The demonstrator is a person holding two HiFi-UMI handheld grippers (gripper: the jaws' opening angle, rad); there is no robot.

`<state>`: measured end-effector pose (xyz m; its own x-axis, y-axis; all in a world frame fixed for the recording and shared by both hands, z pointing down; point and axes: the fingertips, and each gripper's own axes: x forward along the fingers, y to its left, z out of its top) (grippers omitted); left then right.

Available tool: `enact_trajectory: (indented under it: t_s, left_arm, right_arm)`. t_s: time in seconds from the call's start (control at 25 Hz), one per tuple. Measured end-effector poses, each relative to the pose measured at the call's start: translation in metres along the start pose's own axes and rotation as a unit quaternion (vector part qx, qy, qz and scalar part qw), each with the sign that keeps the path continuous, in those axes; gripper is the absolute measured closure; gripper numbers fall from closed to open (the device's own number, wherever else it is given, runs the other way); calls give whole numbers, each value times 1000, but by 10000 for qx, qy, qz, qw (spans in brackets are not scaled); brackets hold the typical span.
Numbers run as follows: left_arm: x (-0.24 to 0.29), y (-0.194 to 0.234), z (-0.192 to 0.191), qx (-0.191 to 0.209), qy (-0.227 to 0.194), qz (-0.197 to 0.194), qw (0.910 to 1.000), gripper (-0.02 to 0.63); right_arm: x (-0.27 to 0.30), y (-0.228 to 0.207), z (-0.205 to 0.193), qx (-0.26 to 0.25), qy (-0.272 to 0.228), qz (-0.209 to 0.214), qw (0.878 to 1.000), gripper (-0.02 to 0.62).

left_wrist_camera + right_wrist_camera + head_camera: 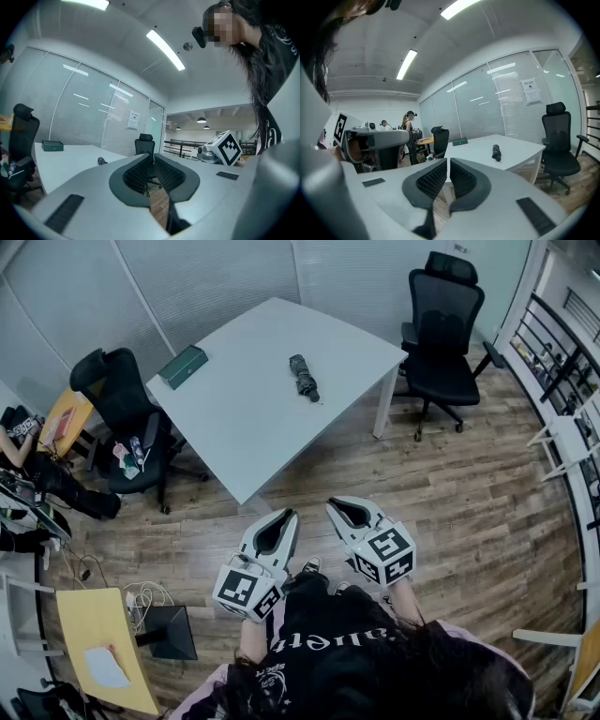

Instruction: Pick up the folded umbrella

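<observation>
Black mesh office chair (pixel 120 390) stands off the left corner of the white rectangular tabletop (pixel 234 432). Just inside that corner lies a flat dark-green box (pixel 183 367). The dark grey folded umbrella (pixel 303 377) lies flat nearer the far-right edge, well apart from the box, with nothing touching it. A second black office chair (pixel 441 329) stands beyond the right corner. Over the wooden plank floor (pixel 469 512), in front of the tabletop's near corner, the left gripper (pixel 282 515) has its jaws together on nothing. Beside it, the right gripper (pixel 338 506) is likewise closed and empty, well apart from the umbrella.
</observation>
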<state>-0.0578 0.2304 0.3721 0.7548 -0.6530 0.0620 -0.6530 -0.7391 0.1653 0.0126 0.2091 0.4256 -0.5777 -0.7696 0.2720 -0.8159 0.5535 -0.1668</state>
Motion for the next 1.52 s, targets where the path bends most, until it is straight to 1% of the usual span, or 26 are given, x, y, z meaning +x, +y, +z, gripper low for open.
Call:
enact_trajectory:
  t_s: [0.32, 0.48, 0.8, 1.0, 1.12, 1.24, 1.36, 1.52]
  left_arm:
    - [3, -14, -2, 19, 28, -62, 10000, 555]
    - [2, -16, -2, 37, 67, -23, 10000, 555]
    - [10, -8, -3, -4, 86, -10, 10000, 555]
    - [23, 21, -7, -101, 104, 63, 9999, 555]
    - [42, 40, -7, -163, 68, 56, 9998, 555]
    - [67, 61, -4, -166, 91, -29, 9998, 555]
    - [95, 88, 4, -109, 122, -108, 9998, 555]
    - [131, 126, 23, -67, 53, -229, 9997, 555]
  right_arm:
    - [-10, -1, -5, -9, -11, 33, 10000, 561]
    - [-12, 2, -4, -11, -60, 65, 10000, 561]
    - [2, -12, -5, 219, -52, 44, 9997, 561]
    - [28, -23, -3, 250, 14, 88, 9996, 561]
    - [45, -38, 0, 236, 89, 42, 9997, 561]
    - [65, -58, 8, 233, 146, -17, 9996, 561]
    - [91, -81, 20, 232, 185, -94, 9995, 561]
    - [129, -109, 42, 240, 154, -201, 9994, 561]
